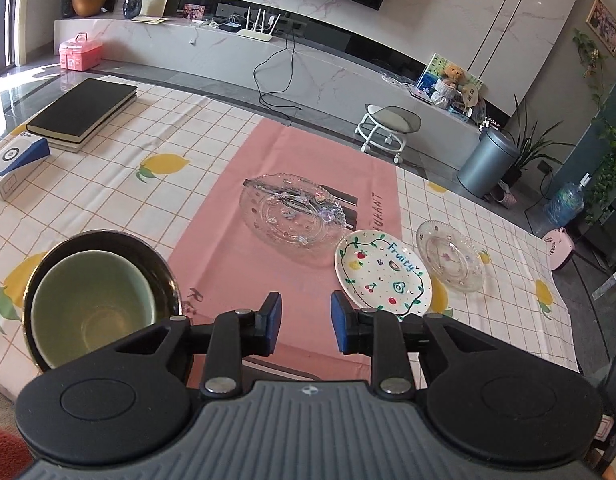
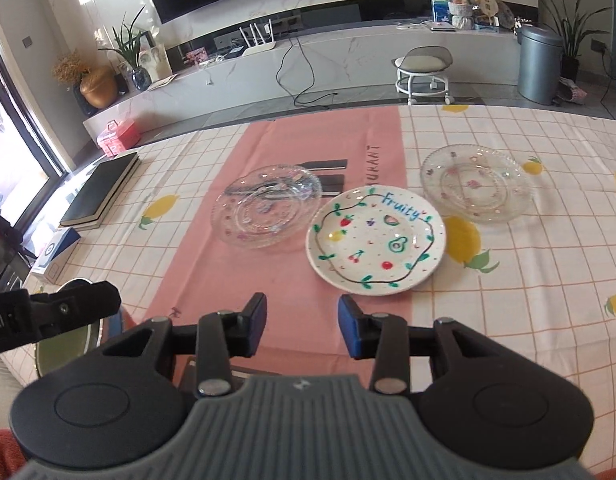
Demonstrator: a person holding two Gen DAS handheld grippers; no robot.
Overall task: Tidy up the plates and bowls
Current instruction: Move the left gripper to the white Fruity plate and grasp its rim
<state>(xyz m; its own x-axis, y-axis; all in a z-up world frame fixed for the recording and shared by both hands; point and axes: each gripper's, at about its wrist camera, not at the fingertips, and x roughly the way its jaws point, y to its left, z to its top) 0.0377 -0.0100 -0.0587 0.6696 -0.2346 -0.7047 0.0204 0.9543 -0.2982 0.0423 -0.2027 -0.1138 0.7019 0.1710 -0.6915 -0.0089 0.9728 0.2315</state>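
Both grippers' fingers stand partly apart over the pink cloth (image 2: 291, 280), nothing between them. The left gripper (image 1: 305, 322) hides the near rim of the green bowl (image 1: 91, 308), nested in a steel bowl (image 1: 107, 242) left of its fingers. The right gripper (image 2: 301, 326) hangs short of the painted plate (image 2: 376, 240), which lies between two glass plates, one (image 2: 265, 206) left, one (image 2: 478, 182) right.

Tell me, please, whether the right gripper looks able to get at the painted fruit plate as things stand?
Probably yes. The right gripper is empty, its jaws apart, and the fruit plate lies just ahead with only bare pink cloth between. Both glass plates sit clear of its near rim.
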